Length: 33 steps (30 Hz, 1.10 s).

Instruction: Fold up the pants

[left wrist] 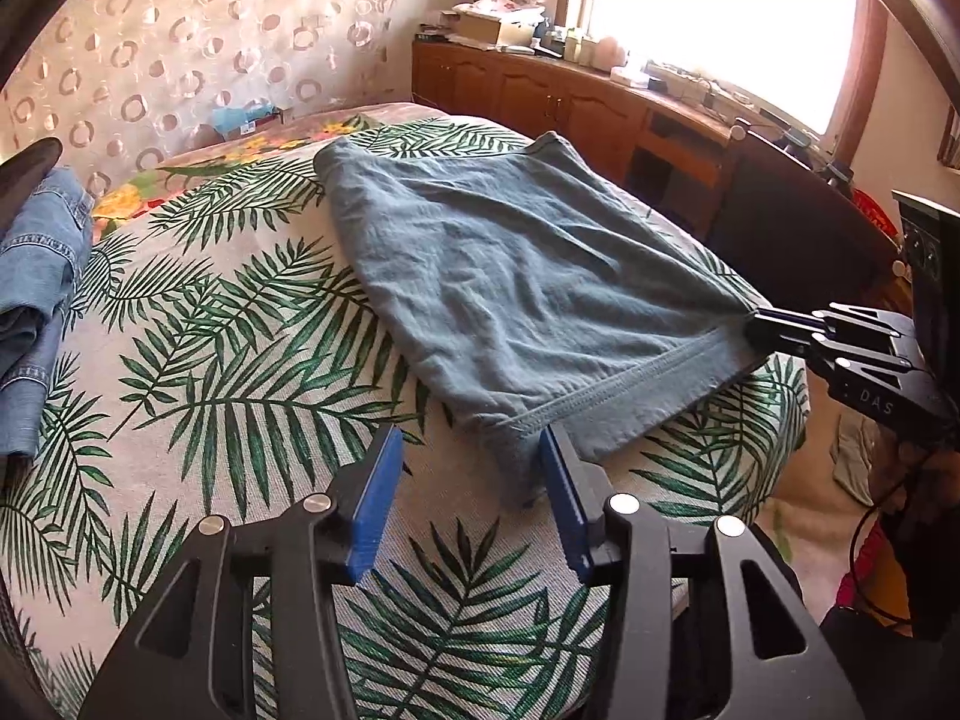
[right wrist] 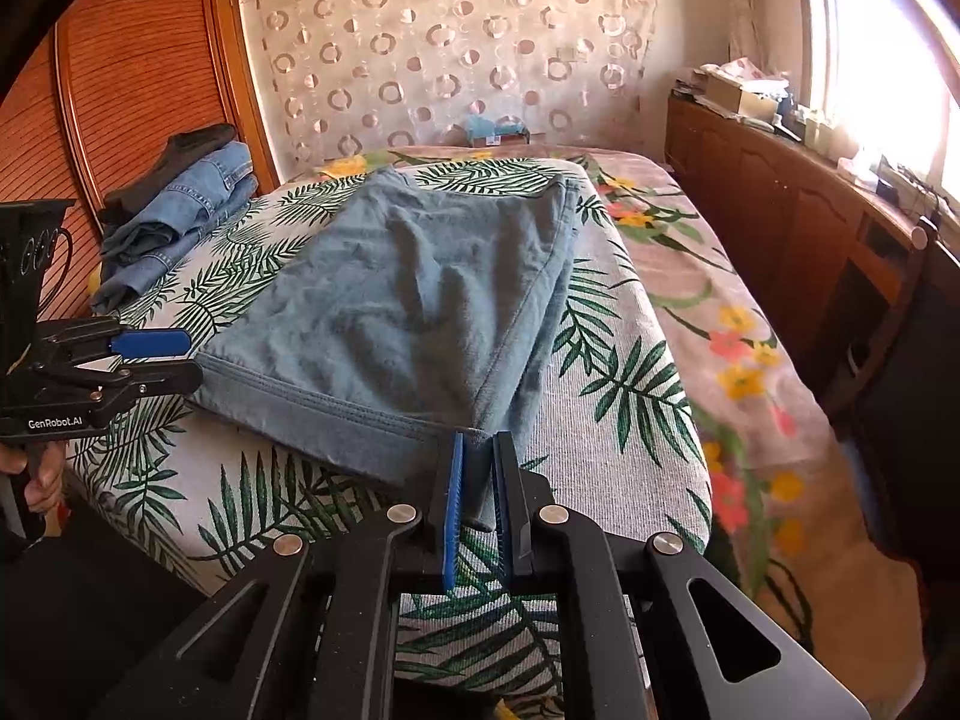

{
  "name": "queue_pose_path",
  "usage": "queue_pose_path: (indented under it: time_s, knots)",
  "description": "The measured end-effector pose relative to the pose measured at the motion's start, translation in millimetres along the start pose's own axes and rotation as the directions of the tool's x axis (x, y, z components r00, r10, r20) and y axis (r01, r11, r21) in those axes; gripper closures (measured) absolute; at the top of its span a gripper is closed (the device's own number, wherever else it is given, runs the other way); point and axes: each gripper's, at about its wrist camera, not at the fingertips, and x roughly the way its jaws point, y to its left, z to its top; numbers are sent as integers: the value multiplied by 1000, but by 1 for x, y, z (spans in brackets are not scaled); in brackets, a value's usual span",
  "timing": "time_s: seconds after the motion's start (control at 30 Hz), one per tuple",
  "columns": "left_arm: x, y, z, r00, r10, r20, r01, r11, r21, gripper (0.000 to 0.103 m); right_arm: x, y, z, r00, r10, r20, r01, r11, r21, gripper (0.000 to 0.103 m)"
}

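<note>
Your left tool (left wrist: 468, 480) stands wide open at the near hem of the pants (left wrist: 510, 276), with a fold of cloth lying between its blue pads; whether they touch it is unclear. Only the right wrist view shows your right tool (right wrist: 478, 480) pinched onto the hem corner. The one pair of blue-grey pants lies spread on the leaf-print bed cover (left wrist: 240, 360). Farther left sits one stack of folded jeans (right wrist: 180, 210); the right view alone shows a dark garment (right wrist: 192, 144) topping it.
</note>
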Motion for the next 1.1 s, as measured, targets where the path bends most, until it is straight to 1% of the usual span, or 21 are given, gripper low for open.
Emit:
queue_pose_path:
  time_s: [0.1, 0.13, 0.17, 0.2, 0.23, 0.33, 0.4, 0.47, 0.57, 0.73, 0.83, 1.0, 1.1]
  knots:
    - [-1, 1, 1, 1000, -2, 3, 2, 1000, -4, 53, -1, -2, 0, 1000, 9, 3, -9, 1000, 14, 94]
    - [-1, 2, 1, 1000, -4, 4, 4, 1000, -6, 43, -1, -2, 0, 1000, 9, 3, -9, 1000, 16, 94]
    - [-1, 2, 1, 1000, -6, 8, 6, 1000, -11, 28, -1, -3, 1, 1000, 9, 2, -9, 1000, 16, 94]
    - [-2, 3, 1, 1000, -12, 15, 13, 1000, -21, 25, -1, -2, 1, 1000, 8, 2, -8, 1000, 15, 94]
    - [-2, 4, 1, 1000, -17, 20, 18, 999, -28, 25, -2, -3, 1, 1000, 8, 3, -8, 1000, 15, 94]
    - [-2, 5, 2, 1000, 7, 22, -6, 1000, -27, 25, -2, -3, 1, 1000, 8, 3, -8, 1000, 16, 94]
    - [-1, 6, 2, 1000, 7, 22, -7, 1000, -29, 25, -3, -3, 1, 1000, 8, 8, -8, 1000, 16, 94]
    - [-1, 6, 2, 1000, 5, 22, -4, 999, -31, 25, -5, -3, 2, 1000, 7, 16, -7, 1000, 19, 88]
    - [1, 6, 2, 1000, 4, 22, -4, 1000, -27, 25, -6, -5, 3, 1000, -15, 22, 15, 999, 29, 81]
    - [8, 4, 0, 1000, -6, 3, 6, 1000, -20, 25, 2, -5, 0, 1000, -3, 1, 3, 999, 36, 78]
    - [11, 3, -1, 1000, -5, -10, 5, 1000, -16, 25, 6, -6, 1, 1000, -7, -12, 7, 999, 37, 74]
    - [18, 2, -4, 999, -4, -36, 3, 1000, -13, 25, 10, -9, 1, 1000, -3, -30, 4, 999, 35, 73]
    - [19, 0, -4, 999, 5, -32, -5, 1000, -3, 25, 9, -12, 1, 1000, 4, -29, -3, 999, 35, 73]
